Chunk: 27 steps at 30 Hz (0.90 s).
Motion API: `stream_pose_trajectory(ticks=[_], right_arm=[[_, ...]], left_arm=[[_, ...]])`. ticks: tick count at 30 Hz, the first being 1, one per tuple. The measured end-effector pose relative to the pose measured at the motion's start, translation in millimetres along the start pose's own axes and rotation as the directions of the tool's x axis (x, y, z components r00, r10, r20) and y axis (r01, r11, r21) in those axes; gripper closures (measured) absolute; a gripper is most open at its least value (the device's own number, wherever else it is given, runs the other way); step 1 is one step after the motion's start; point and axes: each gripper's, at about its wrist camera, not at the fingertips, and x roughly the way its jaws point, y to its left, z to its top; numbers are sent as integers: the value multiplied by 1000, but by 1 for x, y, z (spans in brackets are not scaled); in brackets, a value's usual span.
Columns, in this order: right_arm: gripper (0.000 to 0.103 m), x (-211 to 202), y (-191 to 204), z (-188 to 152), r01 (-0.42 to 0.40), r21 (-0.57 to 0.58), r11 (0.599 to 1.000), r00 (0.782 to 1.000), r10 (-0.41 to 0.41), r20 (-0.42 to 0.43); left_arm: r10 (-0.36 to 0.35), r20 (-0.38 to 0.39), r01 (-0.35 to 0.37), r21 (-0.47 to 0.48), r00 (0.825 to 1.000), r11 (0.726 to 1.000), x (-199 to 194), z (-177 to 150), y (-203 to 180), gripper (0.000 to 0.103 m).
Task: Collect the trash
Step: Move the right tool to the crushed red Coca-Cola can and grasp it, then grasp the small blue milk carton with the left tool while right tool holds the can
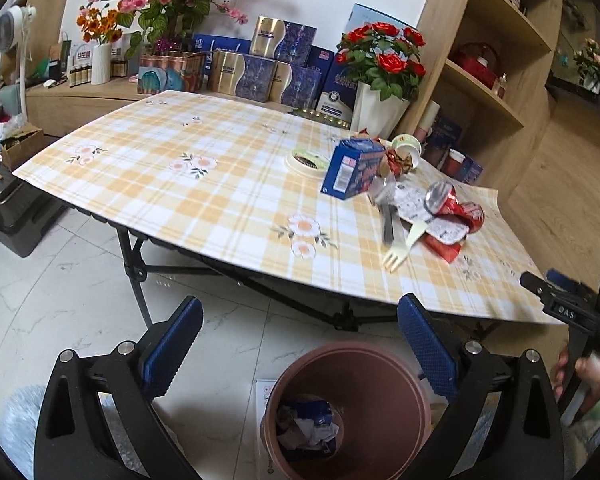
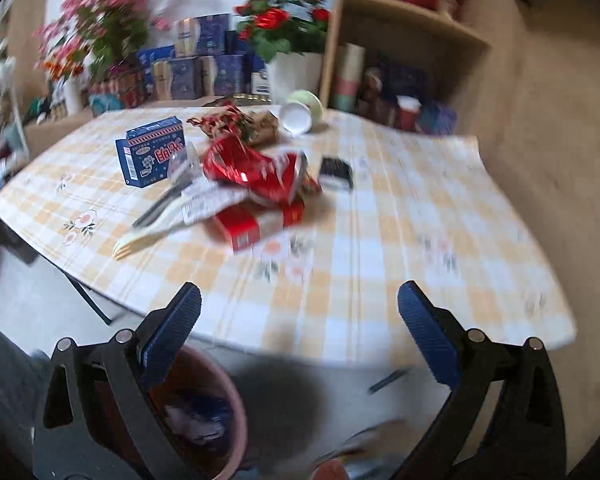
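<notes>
A brown trash bin stands on the floor below the table edge, with crumpled paper and blue wrappers inside; it also shows in the right wrist view. My left gripper is open and empty, above the bin. Trash lies on the checked table: a blue carton, a crushed red can, a cream plastic fork, a tipped paper cup, a round lid. My right gripper is open and empty, at the table's near edge, short of the red can, carton and fork.
A white pot of red roses and stacked gift boxes stand behind the table. Wooden shelves rise at the right. A black case sits on the floor at left. The right wrist view is motion-blurred.
</notes>
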Motion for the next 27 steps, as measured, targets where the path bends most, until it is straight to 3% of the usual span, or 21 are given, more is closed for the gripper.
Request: stream_pose_trajectory(ticks=[5,12,23,27], right_arm=[[6,16,22,37,6,-165,986,1000,-2,29],[7,62,64,70,67,-460,885,998,-65,19],[7,136,81,94,22,-552,834,991,-91,-99],[13,150,71,102,-45,-469,882,987,-33,-157]], left_arm=[[5,-6,-5,-34,1000,999,4,16,6,6],[23,-2,-23,-29,1000,999,11,35,10,6],[15,-11,-15,-37,1000,999,37,61,15,6],[6,-25,-7,-28,1000,1000,50,69,12,6]])
